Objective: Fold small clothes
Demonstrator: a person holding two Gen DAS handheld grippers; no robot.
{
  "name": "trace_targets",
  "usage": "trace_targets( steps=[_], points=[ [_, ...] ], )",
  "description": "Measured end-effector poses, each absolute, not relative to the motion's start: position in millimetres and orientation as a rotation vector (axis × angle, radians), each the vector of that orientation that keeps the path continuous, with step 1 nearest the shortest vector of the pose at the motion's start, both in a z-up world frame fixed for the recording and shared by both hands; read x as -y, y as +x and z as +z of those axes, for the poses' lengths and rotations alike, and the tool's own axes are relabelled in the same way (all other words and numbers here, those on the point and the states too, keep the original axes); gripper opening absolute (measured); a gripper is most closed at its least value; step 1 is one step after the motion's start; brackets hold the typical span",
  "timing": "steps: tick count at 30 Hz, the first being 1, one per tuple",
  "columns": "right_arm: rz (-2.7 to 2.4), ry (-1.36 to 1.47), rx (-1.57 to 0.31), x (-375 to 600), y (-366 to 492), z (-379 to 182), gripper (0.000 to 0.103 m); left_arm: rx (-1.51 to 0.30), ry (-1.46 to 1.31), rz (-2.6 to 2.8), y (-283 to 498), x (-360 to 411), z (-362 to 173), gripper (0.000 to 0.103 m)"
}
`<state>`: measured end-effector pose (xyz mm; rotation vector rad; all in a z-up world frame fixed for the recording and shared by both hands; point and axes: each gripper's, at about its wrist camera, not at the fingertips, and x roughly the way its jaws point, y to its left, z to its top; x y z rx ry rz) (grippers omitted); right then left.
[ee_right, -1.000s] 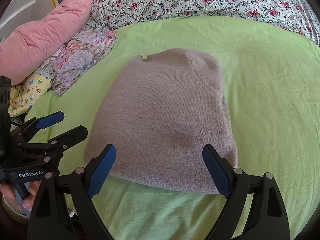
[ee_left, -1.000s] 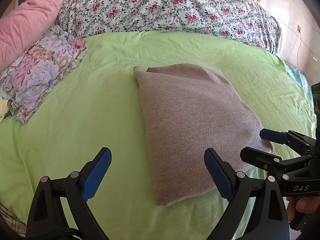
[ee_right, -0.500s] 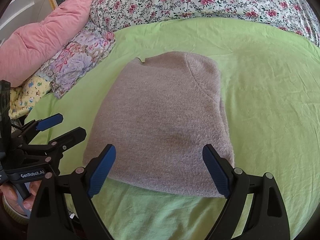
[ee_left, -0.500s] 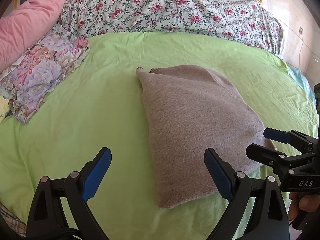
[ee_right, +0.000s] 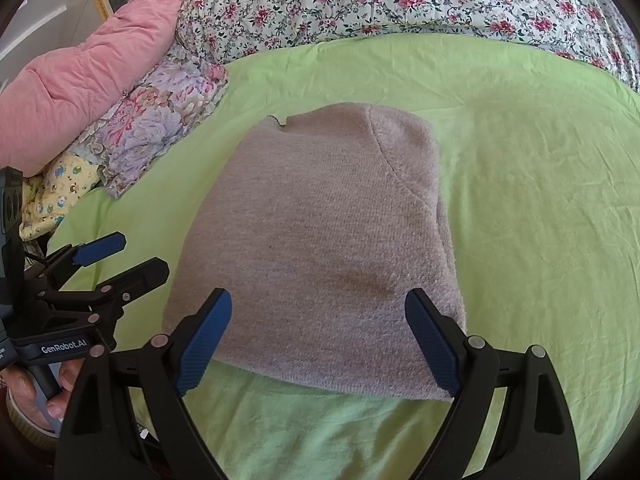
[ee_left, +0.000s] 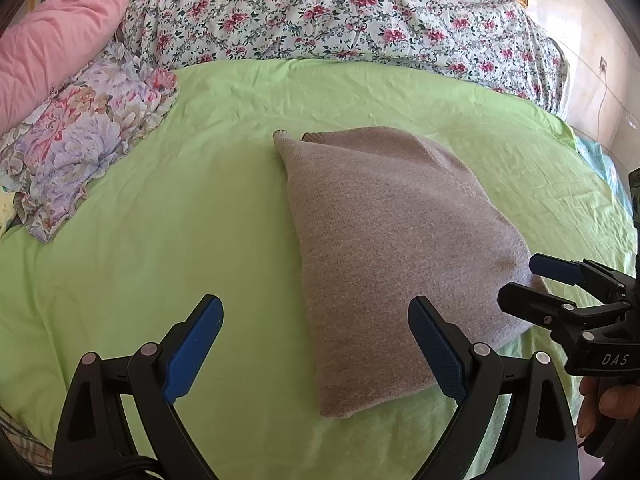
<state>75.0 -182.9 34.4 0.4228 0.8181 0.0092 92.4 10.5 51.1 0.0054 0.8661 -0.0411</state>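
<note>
A folded grey-brown knit garment [ee_left: 392, 248] lies flat on the green sheet [ee_left: 168, 216]; it fills the middle of the right wrist view [ee_right: 320, 248]. My left gripper [ee_left: 316, 344] is open and empty, above the garment's near left corner. My right gripper [ee_right: 318, 340] is open and empty, just above the garment's near edge. The right gripper also shows at the right of the left wrist view [ee_left: 536, 284], and the left gripper shows at the left of the right wrist view [ee_right: 120, 256], beside the garment's left edge.
A floral quilt [ee_left: 340, 20] lies across the far side of the bed. A pink quilt [ee_right: 80, 76] and a folded purple floral cloth [ee_left: 80, 136] lie at the left. A yellow patterned cloth [ee_right: 56, 196] sits near the left edge.
Both grippers have drawn back slightly from the garment, which looks a little farther away. The garment has not moved. Both grippers stay open.
</note>
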Motion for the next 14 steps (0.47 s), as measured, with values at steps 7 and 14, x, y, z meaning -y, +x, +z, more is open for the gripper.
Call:
trace_targets(
  steps=[7,14],
  points=[
    [0.004,0.433,-0.812,187.5,75.1,33.8,0.089,-0.871,-0.012,-0.031,89.7,-15.0,52.3,0.094],
    [0.011,0.433,-0.806,184.5,70.3,34.5,0.089,-0.878,-0.007,-0.025,84.1,-10.1,51.7,0.094]
  ],
)
